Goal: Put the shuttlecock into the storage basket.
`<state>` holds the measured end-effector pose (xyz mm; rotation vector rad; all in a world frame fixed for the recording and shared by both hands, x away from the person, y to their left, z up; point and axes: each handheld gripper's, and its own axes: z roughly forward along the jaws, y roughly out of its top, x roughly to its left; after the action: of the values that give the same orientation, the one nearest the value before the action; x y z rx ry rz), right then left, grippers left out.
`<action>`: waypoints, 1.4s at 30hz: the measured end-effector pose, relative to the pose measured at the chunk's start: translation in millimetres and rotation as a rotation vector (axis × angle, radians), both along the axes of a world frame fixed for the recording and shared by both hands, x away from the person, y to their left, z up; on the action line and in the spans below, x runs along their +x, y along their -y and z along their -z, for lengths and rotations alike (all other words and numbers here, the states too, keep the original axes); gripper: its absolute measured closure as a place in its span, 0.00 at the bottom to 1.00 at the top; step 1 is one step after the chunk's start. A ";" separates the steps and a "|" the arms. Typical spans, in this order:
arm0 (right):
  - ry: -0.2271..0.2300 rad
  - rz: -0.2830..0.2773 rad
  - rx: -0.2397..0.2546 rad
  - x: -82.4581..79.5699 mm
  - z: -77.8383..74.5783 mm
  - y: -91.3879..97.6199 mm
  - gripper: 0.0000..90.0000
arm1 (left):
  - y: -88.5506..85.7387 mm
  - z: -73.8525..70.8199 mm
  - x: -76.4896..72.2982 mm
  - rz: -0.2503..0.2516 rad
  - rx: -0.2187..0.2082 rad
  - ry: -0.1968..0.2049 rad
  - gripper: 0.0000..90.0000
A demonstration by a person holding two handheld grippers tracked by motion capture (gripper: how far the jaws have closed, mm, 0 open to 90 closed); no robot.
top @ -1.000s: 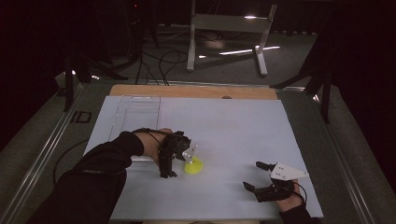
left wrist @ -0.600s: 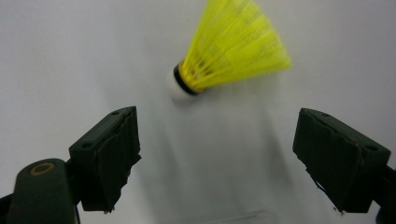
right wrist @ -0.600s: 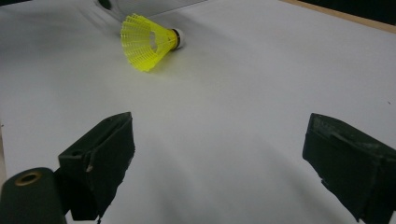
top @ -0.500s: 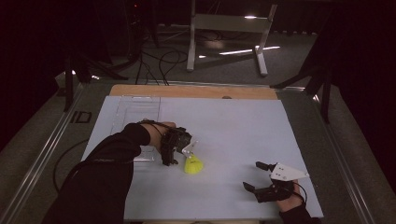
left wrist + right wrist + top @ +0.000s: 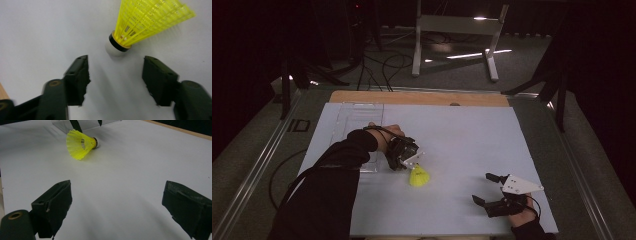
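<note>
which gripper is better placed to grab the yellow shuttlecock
Left. The left gripper sits right beside the shuttlecock, its jaws just closing in with the white cork tip just ahead of them, not yet touched. The right gripper rests open, well off near the table's near edge.

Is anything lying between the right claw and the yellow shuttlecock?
No. Between the right claw and the shuttlecock lies bare white table, clearest in the right gripper view, where open surface runs to the shuttlecock.
</note>
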<state>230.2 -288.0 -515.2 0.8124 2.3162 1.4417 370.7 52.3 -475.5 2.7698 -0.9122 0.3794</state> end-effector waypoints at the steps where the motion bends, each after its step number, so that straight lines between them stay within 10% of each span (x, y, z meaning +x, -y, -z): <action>1: -0.002 0.001 0.002 0.1 0.1 0.1 0.10 | 1.5 0.3 -0.3 0.018 -0.004 0.007 0.48; 10: 0.003 0.000 0.003 0.0 -0.4 0.7 0.11 | 16.5 6.4 -1.1 0.123 0.068 0.071 0.53; 21: 0.009 0.005 0.011 -0.6 -1.4 1.7 0.11 | 24.4 16.9 0.4 0.153 0.142 0.022 0.61; 42: 0.009 0.014 0.015 -0.5 -1.9 2.9 0.11 | 24.2 5.6 9.5 -0.082 0.150 -0.186 0.70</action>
<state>229.7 -290.9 -513.3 0.8226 2.2915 1.4560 380.2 28.0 -481.1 2.9239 -0.8158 0.0655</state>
